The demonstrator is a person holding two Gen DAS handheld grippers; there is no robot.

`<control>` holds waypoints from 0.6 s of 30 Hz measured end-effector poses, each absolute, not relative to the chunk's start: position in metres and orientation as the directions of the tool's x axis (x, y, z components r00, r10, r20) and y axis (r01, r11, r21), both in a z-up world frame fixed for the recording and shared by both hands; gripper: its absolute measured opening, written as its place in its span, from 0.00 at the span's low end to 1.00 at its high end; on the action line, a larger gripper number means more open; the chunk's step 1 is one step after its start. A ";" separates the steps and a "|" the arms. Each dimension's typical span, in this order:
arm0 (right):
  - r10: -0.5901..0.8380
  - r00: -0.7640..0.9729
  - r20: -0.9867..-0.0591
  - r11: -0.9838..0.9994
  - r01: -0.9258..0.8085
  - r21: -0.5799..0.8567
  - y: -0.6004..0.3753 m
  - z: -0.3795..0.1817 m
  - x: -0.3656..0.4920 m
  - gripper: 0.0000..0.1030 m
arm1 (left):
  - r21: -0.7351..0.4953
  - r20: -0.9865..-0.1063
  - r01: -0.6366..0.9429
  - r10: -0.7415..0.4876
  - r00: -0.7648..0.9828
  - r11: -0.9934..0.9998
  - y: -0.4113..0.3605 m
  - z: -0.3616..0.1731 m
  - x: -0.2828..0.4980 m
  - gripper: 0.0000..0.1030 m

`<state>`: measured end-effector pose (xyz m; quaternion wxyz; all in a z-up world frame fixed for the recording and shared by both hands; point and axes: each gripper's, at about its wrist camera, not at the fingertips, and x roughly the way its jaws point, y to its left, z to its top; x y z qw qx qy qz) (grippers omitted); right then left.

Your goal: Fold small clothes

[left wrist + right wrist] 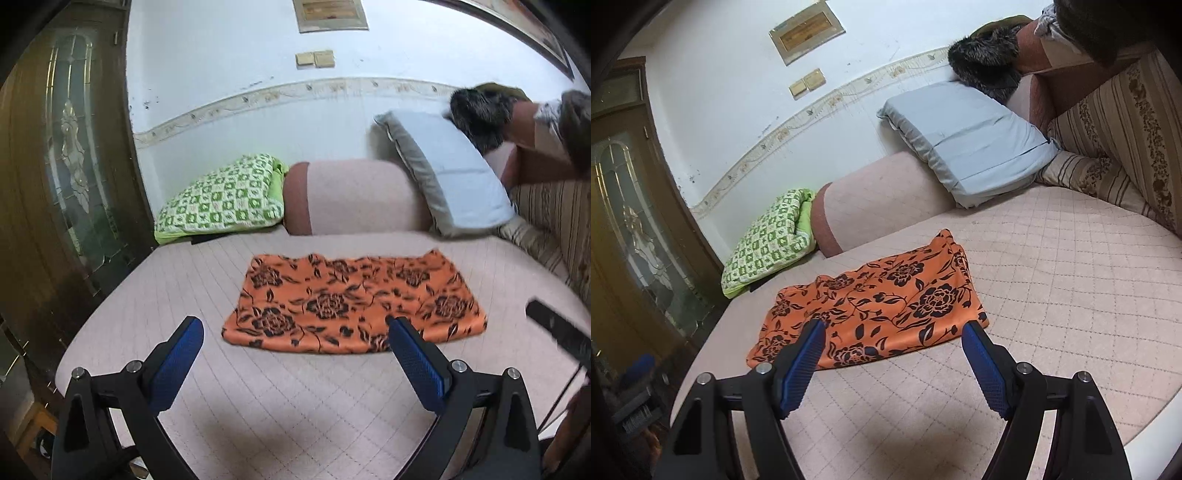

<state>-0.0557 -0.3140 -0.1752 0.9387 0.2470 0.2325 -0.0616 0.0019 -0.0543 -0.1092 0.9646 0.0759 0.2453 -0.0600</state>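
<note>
An orange cloth with black flowers (351, 301) lies flat on the pink quilted sofa seat (295, 398); it also shows in the right wrist view (875, 302). My left gripper (295, 326) is open and empty, hovering just short of the cloth's near edge, toward its left end. My right gripper (894, 326) is open and empty, with its fingertips over the cloth's near edge. The right gripper's dark body shows at the right edge of the left wrist view (561, 332).
A green checked pillow (221, 197) and a pale blue pillow (450, 170) rest against the pink armrest (354, 197). A striped cushion (1119, 147) lies to the right. A wooden glass door (66, 158) stands left. Dark fur (986, 62) sits on the sofa back.
</note>
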 end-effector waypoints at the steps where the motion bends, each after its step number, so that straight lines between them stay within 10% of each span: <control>1: 0.003 0.887 -0.461 0.870 0.225 0.438 -0.314 -0.171 -0.059 0.77 | 0.107 -0.485 0.154 -0.084 0.870 0.982 -0.054 -0.103 0.001 0.97; 18: 0.020 0.927 -0.376 0.907 0.141 0.396 -0.297 -0.090 -0.082 0.77 | 0.106 -0.505 0.143 -0.071 0.860 0.984 -0.061 -0.059 0.000 0.97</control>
